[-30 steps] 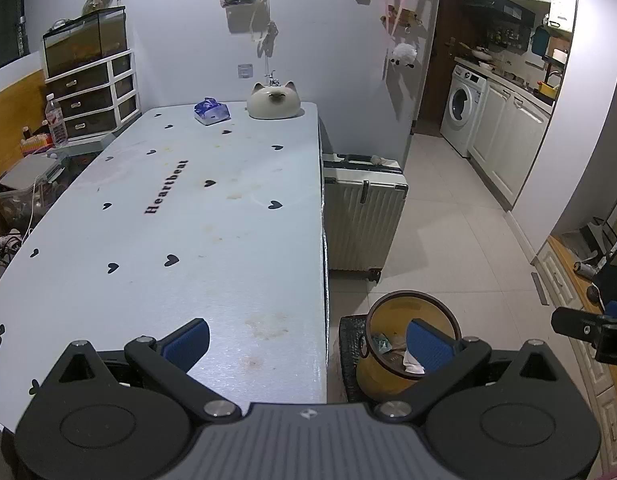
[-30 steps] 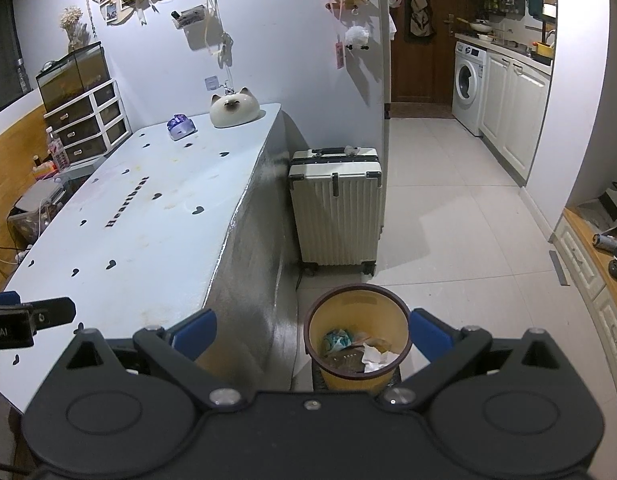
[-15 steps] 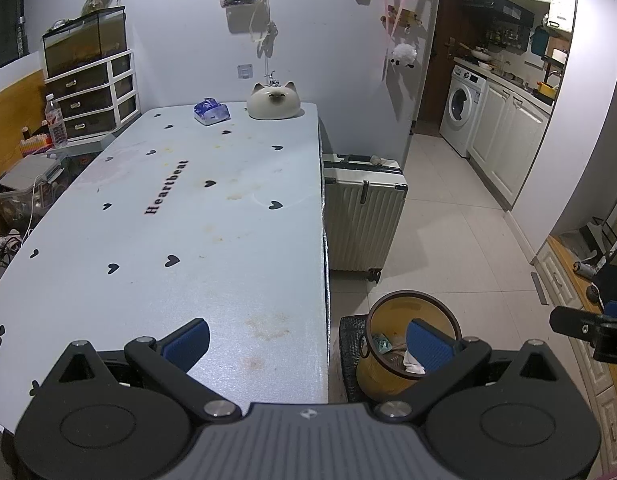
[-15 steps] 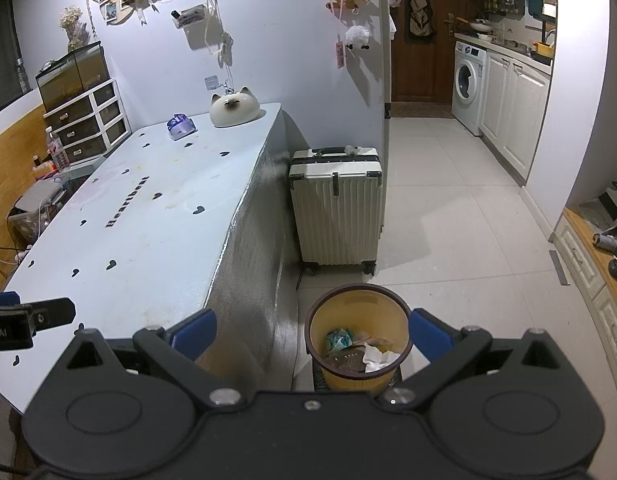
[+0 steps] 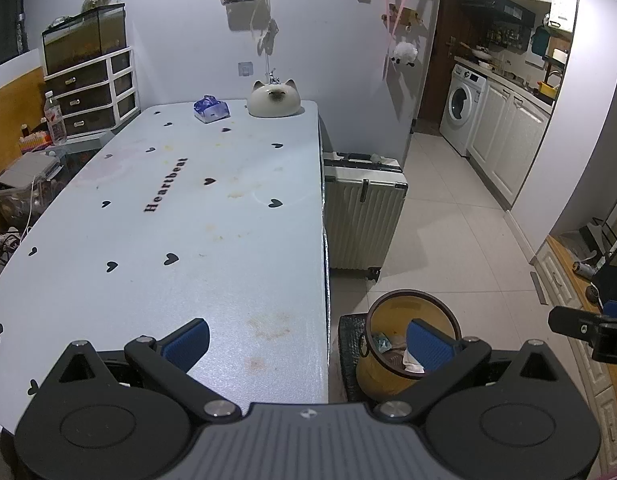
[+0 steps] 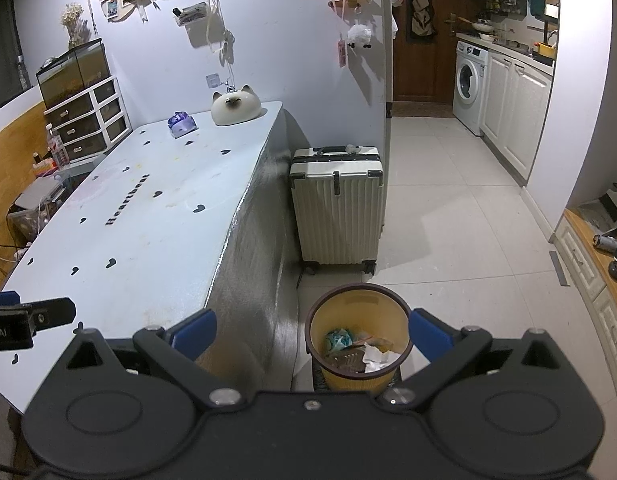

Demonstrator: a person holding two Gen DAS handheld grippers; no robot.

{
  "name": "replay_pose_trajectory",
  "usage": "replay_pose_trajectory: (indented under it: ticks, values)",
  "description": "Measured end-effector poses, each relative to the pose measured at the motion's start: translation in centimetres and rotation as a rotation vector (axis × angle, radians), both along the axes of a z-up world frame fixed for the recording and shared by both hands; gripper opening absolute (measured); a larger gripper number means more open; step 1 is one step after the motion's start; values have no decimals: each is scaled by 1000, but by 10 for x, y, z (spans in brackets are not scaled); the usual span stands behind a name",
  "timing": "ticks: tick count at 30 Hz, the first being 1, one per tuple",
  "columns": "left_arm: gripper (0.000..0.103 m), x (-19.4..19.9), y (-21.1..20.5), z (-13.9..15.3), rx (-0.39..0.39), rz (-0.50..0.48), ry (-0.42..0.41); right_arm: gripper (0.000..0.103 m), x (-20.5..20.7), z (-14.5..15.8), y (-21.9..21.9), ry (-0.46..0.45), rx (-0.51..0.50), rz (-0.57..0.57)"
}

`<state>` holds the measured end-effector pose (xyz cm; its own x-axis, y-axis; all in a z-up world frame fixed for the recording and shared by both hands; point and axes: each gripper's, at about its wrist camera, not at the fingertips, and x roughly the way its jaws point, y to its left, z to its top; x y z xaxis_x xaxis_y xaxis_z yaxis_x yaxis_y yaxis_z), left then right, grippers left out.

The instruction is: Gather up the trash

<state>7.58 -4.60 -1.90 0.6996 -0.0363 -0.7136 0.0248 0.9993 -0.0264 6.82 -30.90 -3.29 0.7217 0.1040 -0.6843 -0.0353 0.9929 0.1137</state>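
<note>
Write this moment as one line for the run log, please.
left gripper: open, empty, over table edge | right gripper: open, empty, above trash bin | bin: holds trash | table: tissue pack, cat ornament

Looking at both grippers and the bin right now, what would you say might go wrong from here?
1. The blue tissue pack at the long white table's far end might be mistaken for trash.
2. The yellow round wastebasket stands close beside the table's edge, so the open, empty right gripper could knock it.
</note>
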Motion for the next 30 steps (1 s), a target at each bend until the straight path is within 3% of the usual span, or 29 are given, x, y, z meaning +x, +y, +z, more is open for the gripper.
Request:
replay_pose_trajectory:
  ticks: [30]
  values:
    - [103,7,0,-3,-3,-6,10,103,9,-3,-1,4,-12,10]
